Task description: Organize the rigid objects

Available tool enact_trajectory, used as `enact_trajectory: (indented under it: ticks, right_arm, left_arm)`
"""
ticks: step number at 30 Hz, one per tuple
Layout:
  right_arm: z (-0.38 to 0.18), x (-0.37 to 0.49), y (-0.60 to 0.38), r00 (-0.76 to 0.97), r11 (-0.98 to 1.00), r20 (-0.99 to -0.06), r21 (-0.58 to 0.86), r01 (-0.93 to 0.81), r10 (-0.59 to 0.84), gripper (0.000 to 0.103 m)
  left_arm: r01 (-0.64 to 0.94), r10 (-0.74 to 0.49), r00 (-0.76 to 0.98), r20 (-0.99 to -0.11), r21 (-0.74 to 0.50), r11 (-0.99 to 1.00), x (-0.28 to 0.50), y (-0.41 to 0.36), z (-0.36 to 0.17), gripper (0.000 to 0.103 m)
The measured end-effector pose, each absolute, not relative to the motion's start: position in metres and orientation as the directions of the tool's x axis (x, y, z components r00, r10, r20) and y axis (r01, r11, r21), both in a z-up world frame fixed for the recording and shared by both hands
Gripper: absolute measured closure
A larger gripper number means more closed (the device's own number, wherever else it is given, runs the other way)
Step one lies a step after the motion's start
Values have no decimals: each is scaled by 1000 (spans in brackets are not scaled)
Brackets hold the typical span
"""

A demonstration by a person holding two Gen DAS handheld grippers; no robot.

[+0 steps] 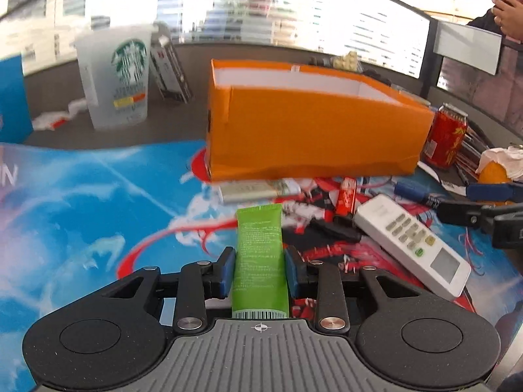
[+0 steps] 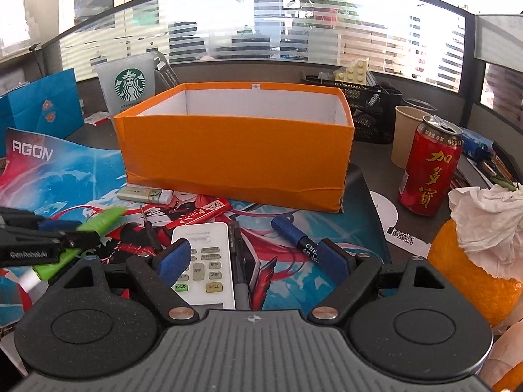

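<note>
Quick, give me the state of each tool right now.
Left tool: closed on the green tube.
Right tool: open, holding nothing, above the white remote.

Green tube (image 1: 260, 254) lengthwise on mat, before open orange box (image 1: 313, 127).

A dark grey tabletop (image 2: 369, 153) is seen, partly covered by a printed blue and red desk mat (image 2: 65, 176). The tabletop is bounded at the rear by a low grey partition (image 2: 248, 70) topped with a glass panel (image 2: 228, 23). Through the glass, horizontal window blinds (image 2: 425, 49) are observed, with strong daylight admitted. A second partition panel (image 2: 497, 39) is noted at the right. Office furniture beyond the glass is blurred and cannot be identified.
</note>
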State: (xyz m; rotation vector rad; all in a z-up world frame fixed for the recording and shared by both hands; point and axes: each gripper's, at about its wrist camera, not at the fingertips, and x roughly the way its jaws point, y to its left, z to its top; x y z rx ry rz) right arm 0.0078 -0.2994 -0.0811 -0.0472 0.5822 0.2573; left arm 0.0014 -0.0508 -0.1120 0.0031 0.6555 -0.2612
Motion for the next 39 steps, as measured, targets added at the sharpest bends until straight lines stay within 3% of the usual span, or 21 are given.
enact_trajectory:
  ticks: [12, 20, 26, 32, 39]
  right_arm:
    - [-85, -3, -291, 785, 959, -568, 26, -282, 246, 19]
    - [-93, -3, -288, 764, 955, -592, 30, -296, 256, 19]
    - [-96, -4, -284, 755, 949, -597, 35, -313, 271, 19]
    - [-97, -7, -281, 750, 945, -598, 37, -326, 282, 19]
    - [-98, -6, -281, 745, 943, -603, 40, -330, 286, 19]
  left_arm:
    - [316, -313, 820, -479, -78, 946, 30, -66, -44, 73]
    - [315, -320, 834, -450, -88, 945, 79, -83, -16, 73]
    - [309, -318, 816, -482, -101, 946, 121, -89, 0, 73]
    - [247, -289, 744, -602, -153, 957, 180, -92, -18, 73]
    - [206, -208, 686, -697, -89, 975, 227, -104, -45, 73]
